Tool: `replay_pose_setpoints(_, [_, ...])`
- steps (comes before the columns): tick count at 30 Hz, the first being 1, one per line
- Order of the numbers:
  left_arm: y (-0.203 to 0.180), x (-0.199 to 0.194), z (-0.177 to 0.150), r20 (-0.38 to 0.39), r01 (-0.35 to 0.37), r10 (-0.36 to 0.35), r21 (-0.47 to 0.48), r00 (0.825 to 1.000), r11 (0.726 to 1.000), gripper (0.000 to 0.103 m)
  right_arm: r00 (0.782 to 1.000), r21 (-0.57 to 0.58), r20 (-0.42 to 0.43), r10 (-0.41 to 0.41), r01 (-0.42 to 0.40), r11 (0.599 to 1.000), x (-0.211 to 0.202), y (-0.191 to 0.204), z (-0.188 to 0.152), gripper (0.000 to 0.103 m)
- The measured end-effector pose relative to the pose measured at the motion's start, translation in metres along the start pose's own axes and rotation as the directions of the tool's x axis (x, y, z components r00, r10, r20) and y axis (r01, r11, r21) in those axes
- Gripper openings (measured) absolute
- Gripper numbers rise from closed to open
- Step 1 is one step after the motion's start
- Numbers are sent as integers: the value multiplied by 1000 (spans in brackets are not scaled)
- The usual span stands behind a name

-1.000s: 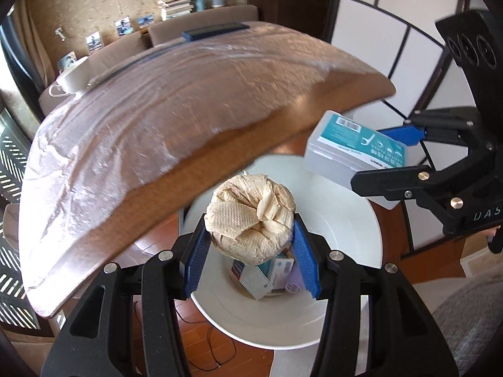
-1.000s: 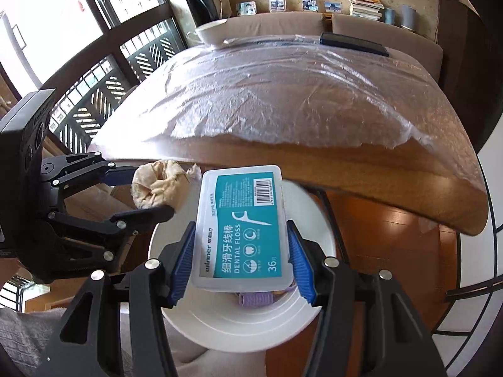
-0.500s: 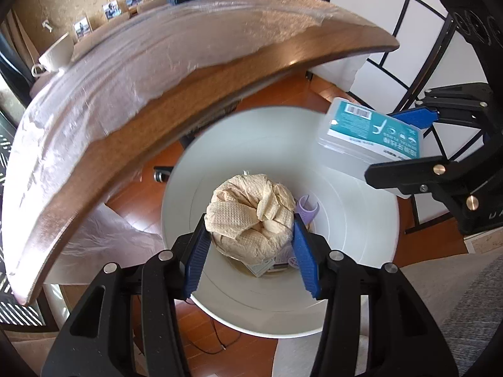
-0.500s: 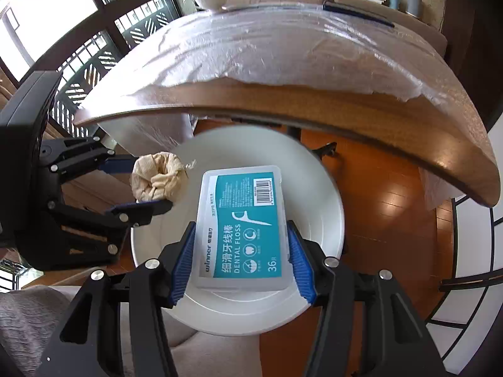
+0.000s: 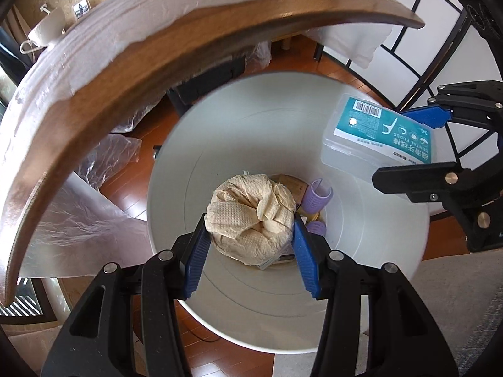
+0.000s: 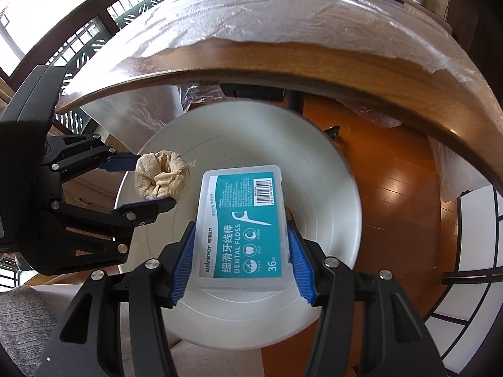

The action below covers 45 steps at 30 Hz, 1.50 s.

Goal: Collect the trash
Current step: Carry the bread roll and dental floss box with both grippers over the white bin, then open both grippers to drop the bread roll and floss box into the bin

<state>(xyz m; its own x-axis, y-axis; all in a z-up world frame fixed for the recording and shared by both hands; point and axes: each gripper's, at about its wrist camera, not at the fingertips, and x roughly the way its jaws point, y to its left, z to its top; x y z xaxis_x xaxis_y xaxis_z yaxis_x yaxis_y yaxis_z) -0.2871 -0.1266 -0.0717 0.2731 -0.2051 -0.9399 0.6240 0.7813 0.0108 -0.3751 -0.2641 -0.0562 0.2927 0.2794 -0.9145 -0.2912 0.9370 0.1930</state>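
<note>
My left gripper [image 5: 250,234] is shut on a crumpled beige paper towel [image 5: 251,212], held over the mouth of a white round trash bin [image 5: 220,144]. In the right wrist view my right gripper [image 6: 241,235] is shut on a clear dental floss box [image 6: 242,226] with a teal label, also above the white round trash bin [image 6: 330,194]. The right gripper [image 5: 418,144] with the dental floss box [image 5: 377,138] shows at the right of the left wrist view. The left gripper [image 6: 141,182] and paper towel [image 6: 162,177] hang at the bin's left rim. Purple hair rollers [image 5: 316,196] and small packets lie at the bin's bottom.
A wooden table [image 6: 283,72] covered in plastic film [image 6: 267,15] overhangs the bin on the far side. Loose plastic sheeting [image 5: 94,213] lies on the wooden floor [image 6: 393,172]. A grey fabric seat [image 5: 456,298] is close by. A white cup [image 5: 47,28] sits on the table.
Both grippers have sunk toward the bin with their loads and tilted further down. The bin's opening now fills more of each view and the table edge has risen in the picture.
</note>
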Motion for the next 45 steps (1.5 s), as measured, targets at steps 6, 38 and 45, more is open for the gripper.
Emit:
replay_pose_setpoints(6, [4, 12, 1, -28, -1, 1, -11, 1000, 1000, 52, 1000, -2, -30, -3, 3, 1000, 16, -6, 4, 54])
replay_pose_setpoints(38, [0, 49, 10, -107, -16, 16, 3, 994, 1000, 52, 993, -19, -119, -6, 4, 1000, 50, -10, 13, 54])
replay_pose_setpoints(45, [0, 44, 8, -88, -31, 33, 28, 996, 999, 75, 994, 31, -112, -1, 4, 1000, 43, -19, 11, 73])
